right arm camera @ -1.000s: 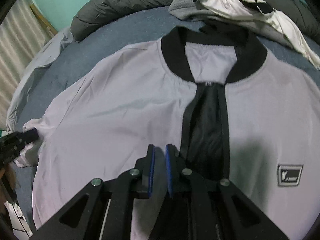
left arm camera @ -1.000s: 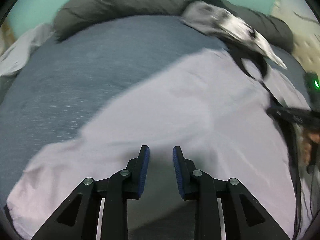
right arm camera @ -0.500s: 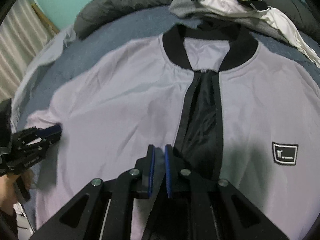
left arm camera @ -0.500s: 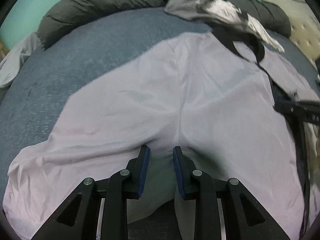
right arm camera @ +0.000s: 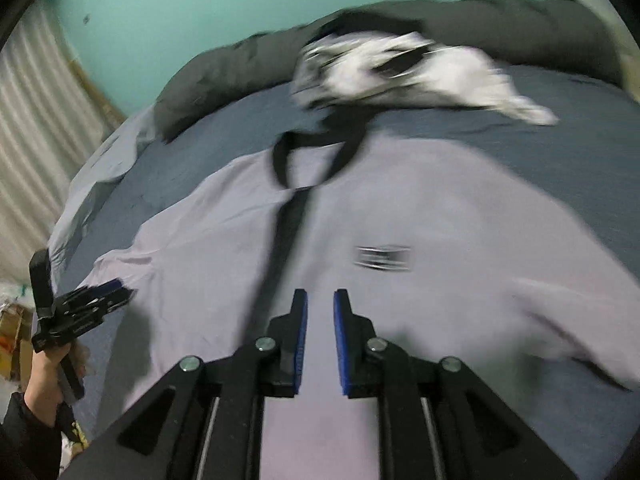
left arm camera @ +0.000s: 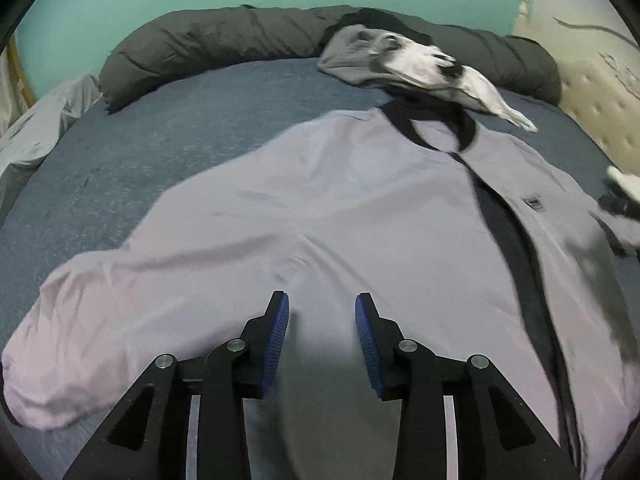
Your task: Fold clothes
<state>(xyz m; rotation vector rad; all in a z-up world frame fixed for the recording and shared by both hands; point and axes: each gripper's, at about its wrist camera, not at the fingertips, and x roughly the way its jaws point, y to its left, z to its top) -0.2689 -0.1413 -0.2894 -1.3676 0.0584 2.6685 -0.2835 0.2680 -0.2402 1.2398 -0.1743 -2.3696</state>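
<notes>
Lying face up and spread flat on the blue bed (left arm camera: 192, 128): pale lilac jacket (left arm camera: 360, 208), black collar (left arm camera: 466, 128) toward the far bolster (left arm camera: 224, 40), sleeves fanned outward, presumably laid out so that fold lines can be taken. Hovering over the near hem area: left gripper (left arm camera: 322, 312), jaws standing wide apart, holding nothing. Hanging just right of the black front placket (right arm camera: 286, 232): right gripper (right arm camera: 320, 312), jaws parted narrowly, gripping nothing, contact with cloth not determinable; other garments (left arm camera: 416, 66) heaped beyond the collar.
</notes>
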